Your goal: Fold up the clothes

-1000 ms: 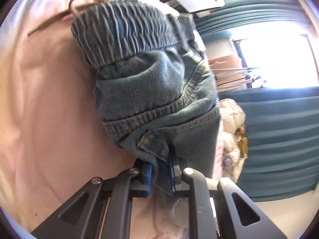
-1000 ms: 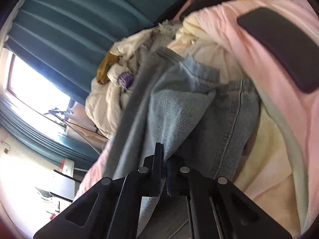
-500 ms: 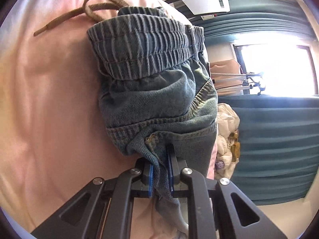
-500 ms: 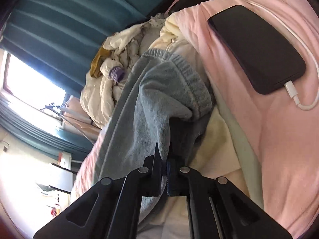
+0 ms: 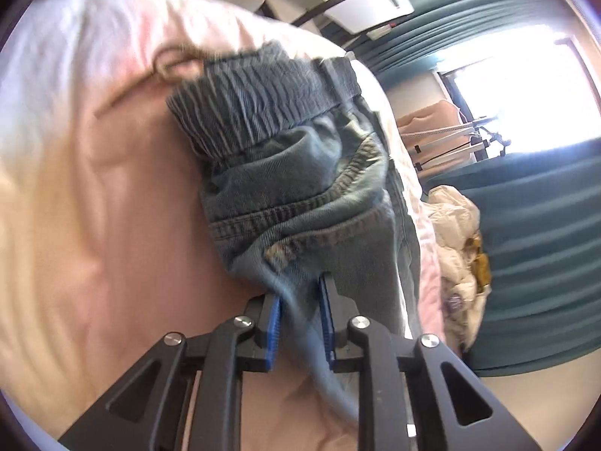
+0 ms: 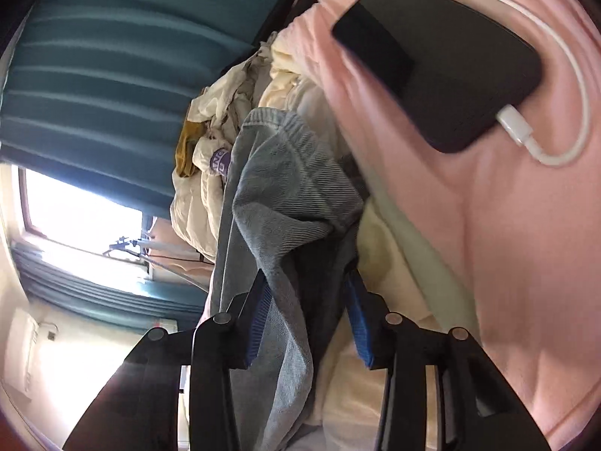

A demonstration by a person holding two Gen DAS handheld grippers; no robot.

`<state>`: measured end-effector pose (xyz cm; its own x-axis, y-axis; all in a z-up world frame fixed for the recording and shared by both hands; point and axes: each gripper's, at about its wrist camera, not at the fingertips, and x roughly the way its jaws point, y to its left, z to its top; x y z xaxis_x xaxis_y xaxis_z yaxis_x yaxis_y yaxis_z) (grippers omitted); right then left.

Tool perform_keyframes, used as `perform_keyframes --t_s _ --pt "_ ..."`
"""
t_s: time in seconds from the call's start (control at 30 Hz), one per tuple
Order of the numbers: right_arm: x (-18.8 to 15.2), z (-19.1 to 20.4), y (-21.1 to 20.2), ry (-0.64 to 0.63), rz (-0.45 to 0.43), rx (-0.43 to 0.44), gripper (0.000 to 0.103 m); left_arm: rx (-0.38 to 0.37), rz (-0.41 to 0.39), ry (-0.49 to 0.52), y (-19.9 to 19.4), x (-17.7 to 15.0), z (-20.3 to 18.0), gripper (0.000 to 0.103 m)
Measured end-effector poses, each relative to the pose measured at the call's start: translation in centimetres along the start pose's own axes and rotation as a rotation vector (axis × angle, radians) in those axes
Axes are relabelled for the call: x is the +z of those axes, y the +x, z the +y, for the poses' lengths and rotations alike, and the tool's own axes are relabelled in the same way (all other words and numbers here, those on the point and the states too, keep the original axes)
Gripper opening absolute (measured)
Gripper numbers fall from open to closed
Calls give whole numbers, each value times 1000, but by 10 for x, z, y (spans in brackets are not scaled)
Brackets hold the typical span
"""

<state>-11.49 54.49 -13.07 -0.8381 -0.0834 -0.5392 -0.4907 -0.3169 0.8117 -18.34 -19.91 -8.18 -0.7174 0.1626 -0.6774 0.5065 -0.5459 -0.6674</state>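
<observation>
1. Left wrist view: my left gripper (image 5: pixel 299 321) now has its blue pads spread, where half a second ago they were pinched tight on the denim. A strip of the jeans (image 5: pixel 300 188) runs loosely between them, no longer clamped.
2. Right wrist view: my right gripper (image 6: pixel 308 319) has parted the same way, and the grey-blue fold of jeans (image 6: pixel 289 203) hangs slack in the gap.
3. Both views are blurred, so I judge the letting-go is under way.
4. Jeans lie bunched on the pink bedding (image 5: pixel 94 206), elastic waistband (image 5: pixel 263 101) far, drawstring (image 5: pixel 169 65) at its far left.
5. On the right a charging phone (image 6: pixel 443 64) rests just beside the denim; a pile of cream laundry (image 6: pixel 210 173) sits beyond.
6. I read this as one fold being laid down.
</observation>
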Motion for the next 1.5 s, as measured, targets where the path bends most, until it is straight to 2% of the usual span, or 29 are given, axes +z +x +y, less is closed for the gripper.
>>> perform_keyframes --t_s 0.07,0.2,0.27,0.37,0.6,0.67,0.7,0.77,1.0,1.13,1.17,1.5 --pt "0 1 3 -18 10 -7 39 15 -62 56 -15 -3 -12 26" --pt "-1 2 15 -23 59 -39 43 23 -193 179 -39 -10 -35 30" --pt "-1 1 18 -21 61 -33 44 -3 -205 237 -62 -2 -14 34" --pt "0 0 24 -23 54 -22 44 -43 -143 341 -60 4 -10 34" --pt "-1 4 45 -42 27 -62 43 -28 -26 518 -27 -21 -40 35" --pt "-3 10 42 -77 5 -77 35 -14 -10 568 -18 -33 -43 35" --pt "-3 16 40 -114 -7 -94 19 -9 -1 589 -14 -40 -43 35" --pt "-4 27 34 -163 -32 -94 10 10 20 616 -5 -49 -44 35" --pt "-10 57 4 -262 -129 -2 8 135 103 695 40 -66 -41 35" --pt "-15 69 0 -328 -154 -43 8 152 158 707 54 -61 -40 35" --pt "-18 76 -1 -355 -164 -54 8 151 161 702 54 -60 -40 35" --pt "-155 257 -42 -1086 -357 -94 7 109 161 712 31 -54 -36 35"
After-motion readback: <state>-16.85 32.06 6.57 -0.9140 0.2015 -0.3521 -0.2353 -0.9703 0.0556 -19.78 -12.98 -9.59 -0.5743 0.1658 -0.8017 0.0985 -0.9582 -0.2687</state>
